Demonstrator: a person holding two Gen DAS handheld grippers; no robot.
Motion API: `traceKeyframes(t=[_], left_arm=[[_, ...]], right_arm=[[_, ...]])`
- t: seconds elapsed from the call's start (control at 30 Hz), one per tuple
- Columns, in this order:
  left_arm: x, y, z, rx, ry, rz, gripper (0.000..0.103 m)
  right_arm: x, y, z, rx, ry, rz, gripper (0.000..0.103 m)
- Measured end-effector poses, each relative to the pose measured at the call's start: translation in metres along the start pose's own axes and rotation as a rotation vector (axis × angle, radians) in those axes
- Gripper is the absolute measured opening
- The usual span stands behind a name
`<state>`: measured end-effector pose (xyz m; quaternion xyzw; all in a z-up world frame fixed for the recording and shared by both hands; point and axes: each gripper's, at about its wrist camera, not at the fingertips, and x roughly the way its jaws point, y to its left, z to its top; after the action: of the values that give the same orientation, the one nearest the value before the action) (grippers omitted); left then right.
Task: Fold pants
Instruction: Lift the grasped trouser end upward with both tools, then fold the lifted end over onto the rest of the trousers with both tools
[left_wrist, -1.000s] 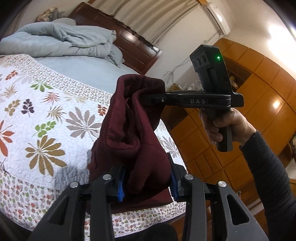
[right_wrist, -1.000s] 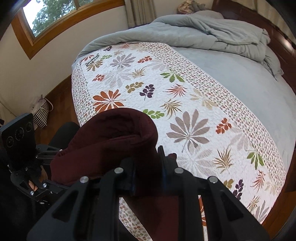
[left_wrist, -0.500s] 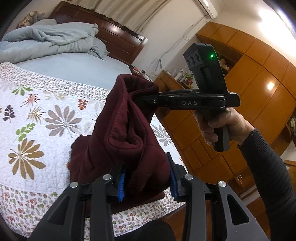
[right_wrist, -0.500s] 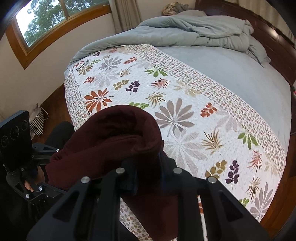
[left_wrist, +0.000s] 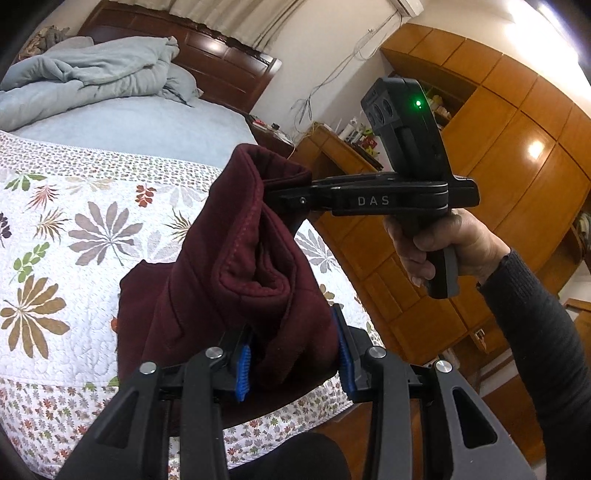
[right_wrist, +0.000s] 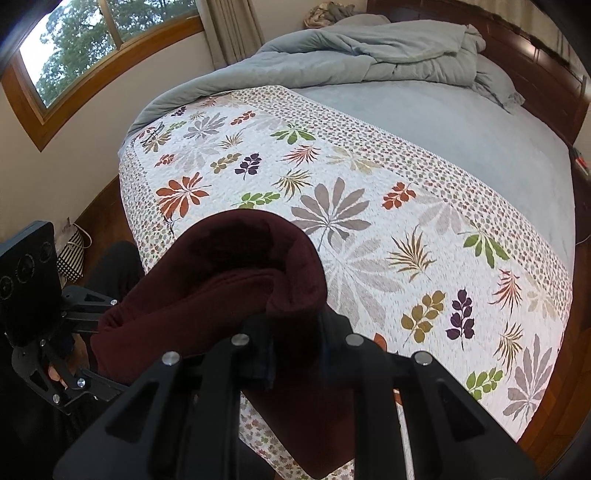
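Note:
Dark maroon pants (left_wrist: 236, 280) hang bunched between both grippers over the near edge of the bed. My left gripper (left_wrist: 293, 363) is shut on a thick fold of the cloth, blue pads pressed against it on both sides. In the left wrist view my right gripper (left_wrist: 284, 197), held in a hand, pinches the upper corner of the pants from the right. In the right wrist view the right gripper (right_wrist: 295, 354) is shut on the maroon pants (right_wrist: 236, 280), its fingertips buried in the cloth. The lower part of the garment drapes onto the quilt (left_wrist: 74, 258).
A floral quilt (right_wrist: 351, 206) covers the near half of the bed, with a grey sheet and crumpled duvet (right_wrist: 388, 48) behind. Wooden cabinets (left_wrist: 498, 184) stand right of the bed. A striped bag (right_wrist: 72, 254) sits on the floor at the left, under a window.
Both grippers have carried the pants sideways along the bed's edge, lowering slightly. More of the hanging cloth now rests on the quilt. Both grips are unchanged.

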<state>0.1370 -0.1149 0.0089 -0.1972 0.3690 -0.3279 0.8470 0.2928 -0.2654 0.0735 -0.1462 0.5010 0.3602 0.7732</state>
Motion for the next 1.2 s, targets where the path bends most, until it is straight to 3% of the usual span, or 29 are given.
traceKeyframes(t=[1.2], left_arm=[[0.058,-0.026,-0.014,0.06,0.143,-0.019,0.037]], right_arm=[[0.016,-0.043,-0.061,0.011,-0.012,-0.055,0.017]])
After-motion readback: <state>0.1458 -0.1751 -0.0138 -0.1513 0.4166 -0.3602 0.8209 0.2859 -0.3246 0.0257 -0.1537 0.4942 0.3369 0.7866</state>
